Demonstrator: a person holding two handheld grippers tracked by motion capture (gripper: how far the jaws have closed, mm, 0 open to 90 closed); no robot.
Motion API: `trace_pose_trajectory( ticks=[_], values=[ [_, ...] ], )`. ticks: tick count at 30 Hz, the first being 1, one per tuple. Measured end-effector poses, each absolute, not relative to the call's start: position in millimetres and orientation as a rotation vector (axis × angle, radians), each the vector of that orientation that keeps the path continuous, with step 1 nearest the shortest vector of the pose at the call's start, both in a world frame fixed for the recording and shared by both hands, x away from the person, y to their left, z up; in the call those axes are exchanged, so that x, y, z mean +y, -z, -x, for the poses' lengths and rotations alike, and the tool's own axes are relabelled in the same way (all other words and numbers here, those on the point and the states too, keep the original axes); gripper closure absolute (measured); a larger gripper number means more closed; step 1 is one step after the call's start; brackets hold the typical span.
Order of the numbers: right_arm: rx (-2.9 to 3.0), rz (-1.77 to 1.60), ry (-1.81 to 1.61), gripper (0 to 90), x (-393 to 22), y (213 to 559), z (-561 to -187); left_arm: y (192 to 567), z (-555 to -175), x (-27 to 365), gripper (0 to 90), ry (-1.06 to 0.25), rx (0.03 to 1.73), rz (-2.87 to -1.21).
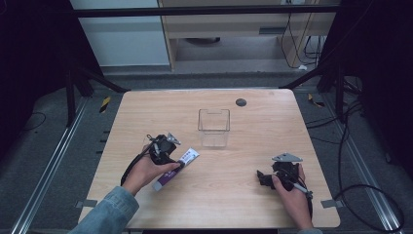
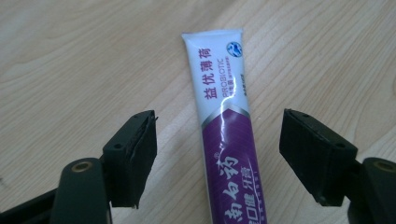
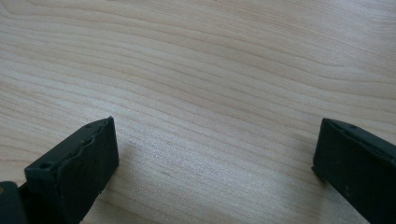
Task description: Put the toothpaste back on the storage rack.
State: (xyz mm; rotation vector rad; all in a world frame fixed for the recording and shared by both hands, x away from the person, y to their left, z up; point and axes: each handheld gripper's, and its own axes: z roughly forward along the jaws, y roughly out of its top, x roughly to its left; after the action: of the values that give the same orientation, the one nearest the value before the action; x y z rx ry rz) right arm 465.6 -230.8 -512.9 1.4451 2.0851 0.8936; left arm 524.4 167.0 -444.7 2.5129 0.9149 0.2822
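One table [image 1: 229, 204] carries two grippers, one tube and one clear box. At the left, the left gripper [image 1: 181, 165] hangs over the tube [image 1: 176, 168], a single white and purple toothpaste tube that lies flat on the wood, slanting from near the table's front up toward the middle. In the left gripper view the jaws stand apart on either side of the tube [image 2: 229, 135], with bare wood showing between each pad and the tube, so they pinch nothing; the tube's lower end runs out of that view, and in the high view the hand covers part of it. Right of the tube and farther back, near but apart, stands the box [image 1: 214, 127], empty and upright. At the right, well apart from both, sits the right gripper [image 1: 260, 176]; its jaws are spread wide over bare wood. Its tips are dark and hard to make out from above.
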Motion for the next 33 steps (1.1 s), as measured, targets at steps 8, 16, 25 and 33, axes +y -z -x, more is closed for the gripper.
trace_pose_trajectory(
  ticks=[8, 16, 25, 33],
  values=[
    [2.085, -1.445, -0.894, 0.3, -231, 513, -466, 459, -538, 153, 35.7, -0.249, 0.929, -2.572],
    [2.085, -1.445, -0.892, 0.3, -231, 513, -466, 465, -545, 148, 41.0, -0.233, 0.942, -2.616],
    [2.085, -1.445, -0.893, 0.3, -231, 513, -466, 470, -547, 144, 44.9, -0.193, 0.939, -2.644],
    [2.085, -1.445, -0.892, 0.3, -231, 513, -466, 469, -548, 141, 52.1, -0.188, 0.940, -2.645]
  ],
)
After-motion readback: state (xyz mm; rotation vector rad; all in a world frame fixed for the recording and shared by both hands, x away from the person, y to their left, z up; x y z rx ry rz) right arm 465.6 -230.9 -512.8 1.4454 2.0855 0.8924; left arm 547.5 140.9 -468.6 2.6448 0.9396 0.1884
